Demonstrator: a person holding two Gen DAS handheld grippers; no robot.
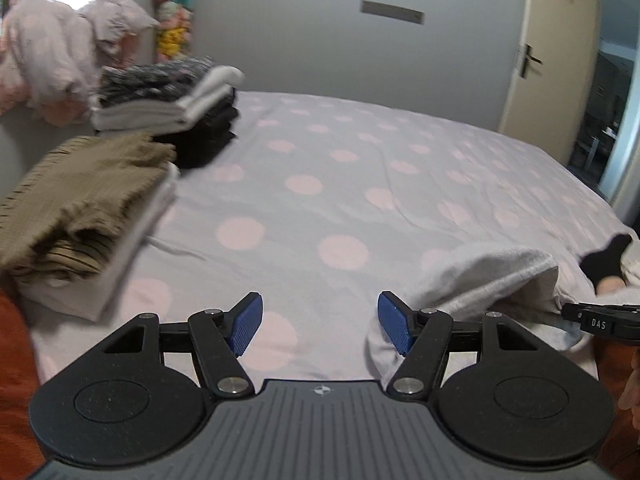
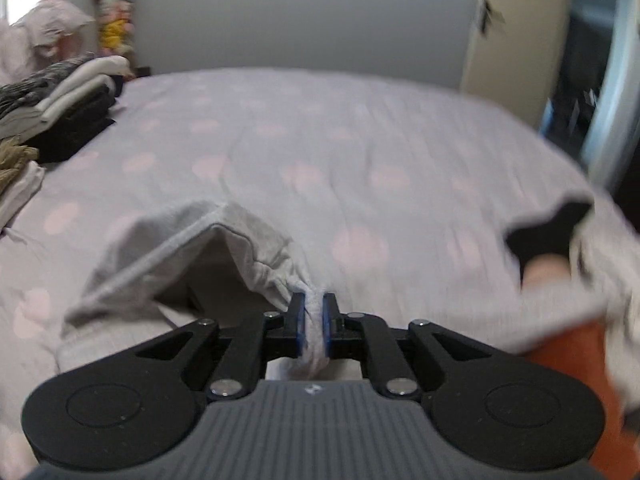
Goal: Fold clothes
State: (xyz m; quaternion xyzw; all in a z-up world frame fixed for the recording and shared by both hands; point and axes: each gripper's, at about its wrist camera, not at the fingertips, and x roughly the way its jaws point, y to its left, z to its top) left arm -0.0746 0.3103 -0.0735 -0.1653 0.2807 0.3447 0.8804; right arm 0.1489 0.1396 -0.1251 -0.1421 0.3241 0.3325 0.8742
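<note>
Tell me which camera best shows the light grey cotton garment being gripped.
Right wrist: the light grey cotton garment fills its centre, bunched edge pinched in the shut right gripper. Left wrist shows only part, beside the open left gripper.

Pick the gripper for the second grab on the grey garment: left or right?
Left. The left gripper is open and empty beside the grey garment; the right gripper is shut on its edge.

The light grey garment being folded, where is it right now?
The light grey garment lies near the bed's front edge, one bunched corner pinched in the right gripper; the open left gripper hovers just left of it.
</note>
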